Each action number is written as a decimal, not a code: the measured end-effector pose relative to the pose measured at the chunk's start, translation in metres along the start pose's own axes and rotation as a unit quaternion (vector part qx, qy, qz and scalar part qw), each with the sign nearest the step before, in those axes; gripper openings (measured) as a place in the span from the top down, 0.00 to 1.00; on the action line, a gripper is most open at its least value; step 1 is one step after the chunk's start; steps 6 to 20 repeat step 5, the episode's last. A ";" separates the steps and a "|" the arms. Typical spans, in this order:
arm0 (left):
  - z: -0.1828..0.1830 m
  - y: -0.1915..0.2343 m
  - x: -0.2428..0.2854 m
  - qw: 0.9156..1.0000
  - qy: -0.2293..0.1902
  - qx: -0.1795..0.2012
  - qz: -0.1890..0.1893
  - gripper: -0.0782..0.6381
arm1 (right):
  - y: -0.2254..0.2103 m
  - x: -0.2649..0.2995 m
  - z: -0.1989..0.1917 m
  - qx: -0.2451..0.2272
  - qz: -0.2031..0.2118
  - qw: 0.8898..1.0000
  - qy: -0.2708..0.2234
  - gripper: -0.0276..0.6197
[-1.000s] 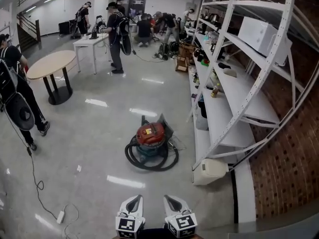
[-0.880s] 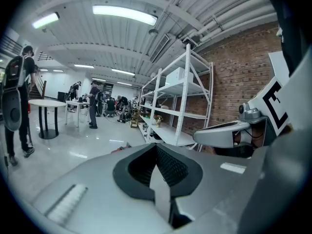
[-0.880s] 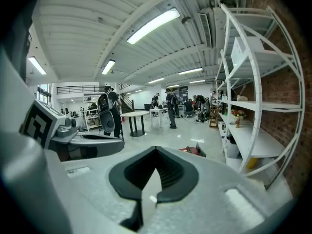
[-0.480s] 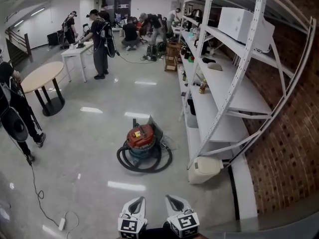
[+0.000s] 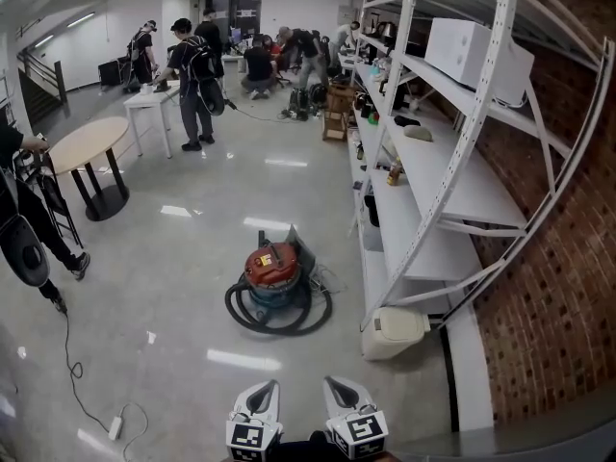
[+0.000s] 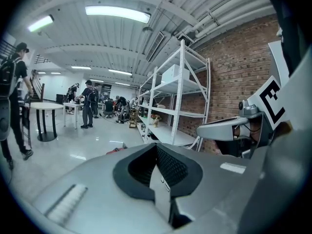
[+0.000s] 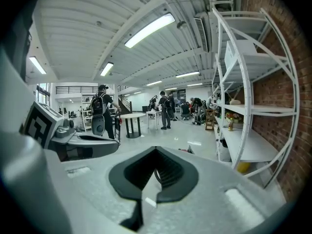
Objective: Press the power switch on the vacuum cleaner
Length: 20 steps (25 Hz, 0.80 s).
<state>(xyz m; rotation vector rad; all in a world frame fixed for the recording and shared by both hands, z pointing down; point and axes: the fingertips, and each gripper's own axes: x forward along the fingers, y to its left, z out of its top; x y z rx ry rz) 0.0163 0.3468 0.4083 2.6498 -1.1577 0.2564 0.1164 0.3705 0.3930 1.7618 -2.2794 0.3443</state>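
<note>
Looking steeply down over a glossy grey floor (image 5: 173,287) in a large room. Noting a tall white shelving rack (image 5: 423,191) running along the right side, backed by a brick wall (image 5: 568,258), with a white box (image 5: 476,56) sitting on an upper shelf. Seeing a round table (image 5: 87,147) at left and a white table (image 5: 154,99) farther back, with several people standing and crouching around the far end and one more person at the left edge.

Locating the vacuum cleaner (image 5: 272,269) on the floor mid-room, near the rack's lowest shelf: red top, teal lower body, sitting upright, black hose (image 5: 279,318) coiling around its base. Logging it as well apart from both grippers, with nothing touching it.

Spotting a white container (image 5: 395,330) lying at the foot of the rack, to the right of the vacuum cleaner. Spotting a power strip (image 5: 115,428) at lower left, its cable trailing across the floor.

Finding the left gripper (image 5: 262,387) and right gripper (image 5: 337,385) side by side at the bottom edge, pointing forward into the room. Reading the left gripper's jaws as pressed together with nothing between them; reading the right gripper's jaws as likewise meeting, gripping nothing
</note>
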 end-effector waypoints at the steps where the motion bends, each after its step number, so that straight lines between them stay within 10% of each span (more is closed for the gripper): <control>1: -0.001 0.001 0.000 1.000 0.000 0.000 0.001 0.87 | 0.001 0.002 -0.001 0.000 0.002 1.000 0.000 0.97; 20: -0.006 0.005 0.001 1.000 -0.002 -0.001 0.006 0.87 | 0.004 0.007 -0.005 -0.002 0.008 1.000 0.005 0.97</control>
